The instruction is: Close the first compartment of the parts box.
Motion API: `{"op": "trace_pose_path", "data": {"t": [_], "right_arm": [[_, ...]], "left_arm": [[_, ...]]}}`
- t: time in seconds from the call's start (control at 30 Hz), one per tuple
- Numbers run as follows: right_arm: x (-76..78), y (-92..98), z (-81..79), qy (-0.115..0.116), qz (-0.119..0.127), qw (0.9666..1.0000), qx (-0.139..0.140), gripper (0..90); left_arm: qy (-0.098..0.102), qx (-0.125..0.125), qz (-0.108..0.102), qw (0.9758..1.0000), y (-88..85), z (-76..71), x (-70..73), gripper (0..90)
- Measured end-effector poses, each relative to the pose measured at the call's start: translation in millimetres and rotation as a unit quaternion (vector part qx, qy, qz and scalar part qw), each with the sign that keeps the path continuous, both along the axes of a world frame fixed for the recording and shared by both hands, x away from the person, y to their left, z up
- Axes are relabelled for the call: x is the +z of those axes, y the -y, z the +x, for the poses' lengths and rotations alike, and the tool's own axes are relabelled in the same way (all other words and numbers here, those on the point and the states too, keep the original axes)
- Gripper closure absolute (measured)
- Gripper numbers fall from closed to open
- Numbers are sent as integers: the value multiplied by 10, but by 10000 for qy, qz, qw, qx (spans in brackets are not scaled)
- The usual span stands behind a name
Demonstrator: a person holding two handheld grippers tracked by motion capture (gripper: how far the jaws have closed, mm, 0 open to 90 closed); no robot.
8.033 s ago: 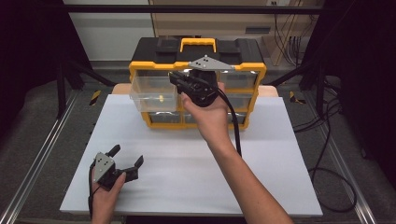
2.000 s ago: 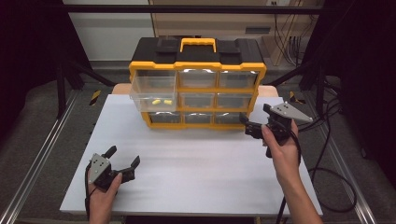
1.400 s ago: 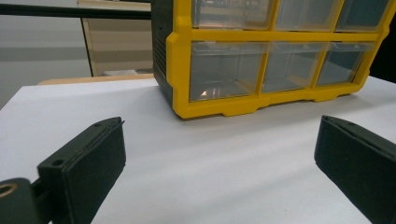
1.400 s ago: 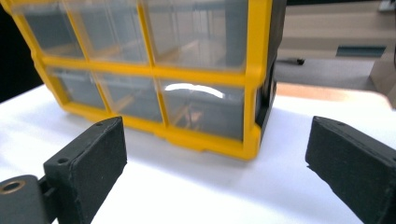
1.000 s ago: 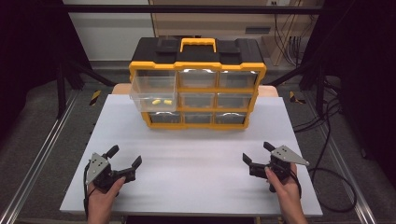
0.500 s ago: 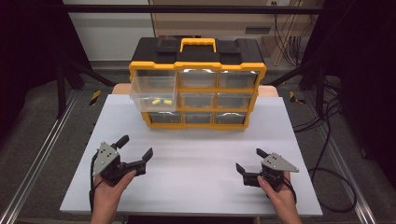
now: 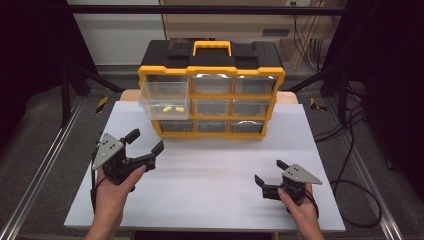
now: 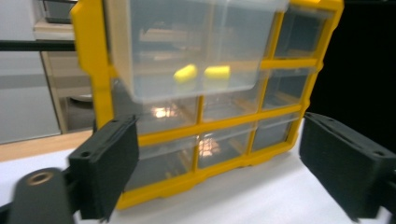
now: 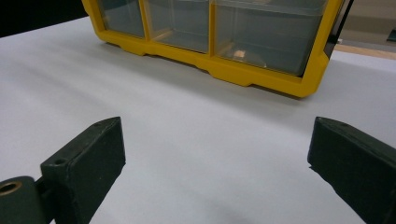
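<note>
A: Where does the drawer cabinet (image 7: pixel 212 90) sit?

B: Upper centre of the high view, at the far edge of the table (image 7: pixel 210 190). Its top-left drawer (image 7: pixel 165 98) juts toward the viewer, two small pieces (image 7: pixel 173 108) inside.

A: And the grippers?

B: The left gripper (image 7: pixel 144 145) is at lower left, below that drawer. The right gripper (image 7: pixel 269 176) is at lower right, well apart from it, near the table's front edge.

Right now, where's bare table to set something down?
The white table is bare between the left hand-held gripper and right hand-held gripper, up to the yellow organizer. Tighter under its pulled-out drawer, top left.
</note>
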State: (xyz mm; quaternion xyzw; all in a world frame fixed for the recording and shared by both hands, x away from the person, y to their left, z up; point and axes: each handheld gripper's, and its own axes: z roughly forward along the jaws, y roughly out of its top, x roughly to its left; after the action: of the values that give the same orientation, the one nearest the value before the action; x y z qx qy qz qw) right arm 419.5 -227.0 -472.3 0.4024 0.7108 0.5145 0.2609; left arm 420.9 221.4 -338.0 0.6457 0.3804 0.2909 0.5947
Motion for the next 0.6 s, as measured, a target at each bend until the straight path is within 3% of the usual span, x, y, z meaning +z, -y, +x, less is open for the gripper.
{"op": "trace_pose_path", "data": {"t": [0.13,0.23,0.3,0.37,0.5,0.6], "right_arm": [[-7,2,12,20,19,10000,0,46],[-7,0,13,-21,46,10000,0,46],[-13,-2,11,-26,40,10000,7,46],[-14,1,10,-26,36,10000,12,47],[-12,11,10,-7,52,10000,8,47],[-11,14,13,0,60,10000,-1,47]], "left_arm": [[-66,-136,-88,9998,54,38,138,291],[8,-354,172,9992,122,43,241,460],[31,-395,321,9987,176,39,303,497],[19,-315,411,9987,218,53,343,556],[-214,-181,477,9985,254,115,365,695],[-268,-84,383,9989,272,145,358,779]]}}
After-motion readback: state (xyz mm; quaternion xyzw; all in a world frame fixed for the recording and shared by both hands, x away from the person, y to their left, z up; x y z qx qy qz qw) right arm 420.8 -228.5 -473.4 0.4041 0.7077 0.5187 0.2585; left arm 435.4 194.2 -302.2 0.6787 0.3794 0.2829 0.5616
